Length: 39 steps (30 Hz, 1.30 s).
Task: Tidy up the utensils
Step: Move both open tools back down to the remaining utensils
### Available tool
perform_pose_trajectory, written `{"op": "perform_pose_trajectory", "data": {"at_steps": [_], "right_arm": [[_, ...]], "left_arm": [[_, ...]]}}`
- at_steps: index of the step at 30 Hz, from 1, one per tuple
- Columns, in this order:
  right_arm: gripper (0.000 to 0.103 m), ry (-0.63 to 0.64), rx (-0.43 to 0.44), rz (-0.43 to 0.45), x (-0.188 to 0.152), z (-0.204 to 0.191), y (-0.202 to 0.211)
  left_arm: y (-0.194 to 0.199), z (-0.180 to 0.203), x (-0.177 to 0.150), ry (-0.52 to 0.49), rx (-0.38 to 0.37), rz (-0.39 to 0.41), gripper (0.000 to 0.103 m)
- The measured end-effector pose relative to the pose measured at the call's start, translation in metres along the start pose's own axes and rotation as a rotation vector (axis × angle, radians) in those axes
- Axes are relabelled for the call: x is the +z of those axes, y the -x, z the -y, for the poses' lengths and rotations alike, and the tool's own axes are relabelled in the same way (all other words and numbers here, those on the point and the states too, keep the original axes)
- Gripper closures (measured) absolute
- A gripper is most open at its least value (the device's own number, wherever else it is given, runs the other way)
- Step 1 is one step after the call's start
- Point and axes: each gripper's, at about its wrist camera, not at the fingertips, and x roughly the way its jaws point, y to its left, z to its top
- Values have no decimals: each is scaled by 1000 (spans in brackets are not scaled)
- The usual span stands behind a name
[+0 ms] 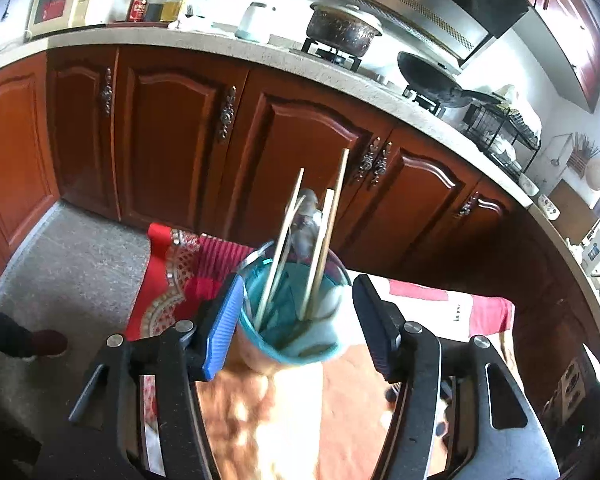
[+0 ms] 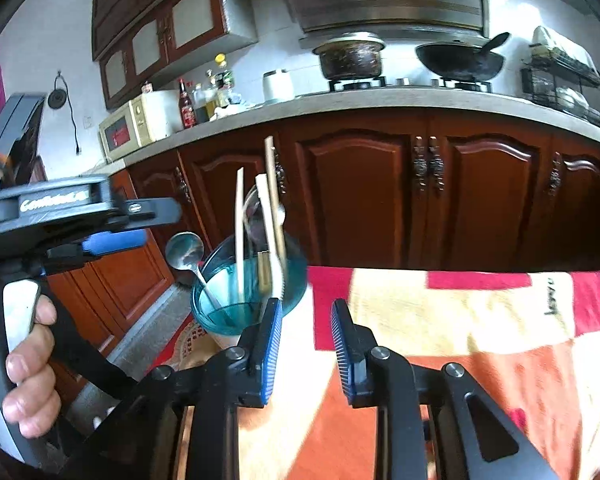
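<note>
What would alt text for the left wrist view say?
A translucent teal plastic cup holding wooden chopsticks stands between the fingers of the open left claw, on a red, cream and orange patterned cloth. Dark red-brown wooden kitchen cabinets fill the background.

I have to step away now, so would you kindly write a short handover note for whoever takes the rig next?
Left tongs: open around the teal cup, not shut on it.
Right tongs: open, empty, just right of the cup, over the cloth.
In the cup: chopsticks and a spoon, standing upright.
Done: those utensils are in the cup.
Left: no loose utensils are in view; check the rest of the table, which is out of frame.
</note>
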Motion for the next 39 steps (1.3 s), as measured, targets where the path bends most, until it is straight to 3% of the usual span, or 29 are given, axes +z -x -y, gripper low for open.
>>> {"op": "perform_pose_trajectory", "data": {"at_steps": [7, 12, 15, 20, 27, 31, 39], "right_arm": [[74, -94, 20, -17, -11, 62, 92], [74, -187, 41, -72, -42, 107, 133], [74, -248, 69, -136, -61, 127, 138], [74, -294, 125, -254, -82, 143, 118], [74, -346, 172, -401, -87, 154, 50], [63, -310, 141, -447, -84, 151, 11], [63, -146, 44, -561, -76, 126, -64]], "left_arm": [[57, 33, -59, -14, -21, -21, 34], [52, 62, -121, -47, -28, -141, 34], [39, 78, -144, -61, -36, -216, 34], [19, 99, -158, -106, -32, -278, 34], [-5, 100, -168, -119, -25, -309, 34], [-20, 88, -171, -101, -11, -332, 34], [-46, 66, -172, -70, -4, -368, 34]]}}
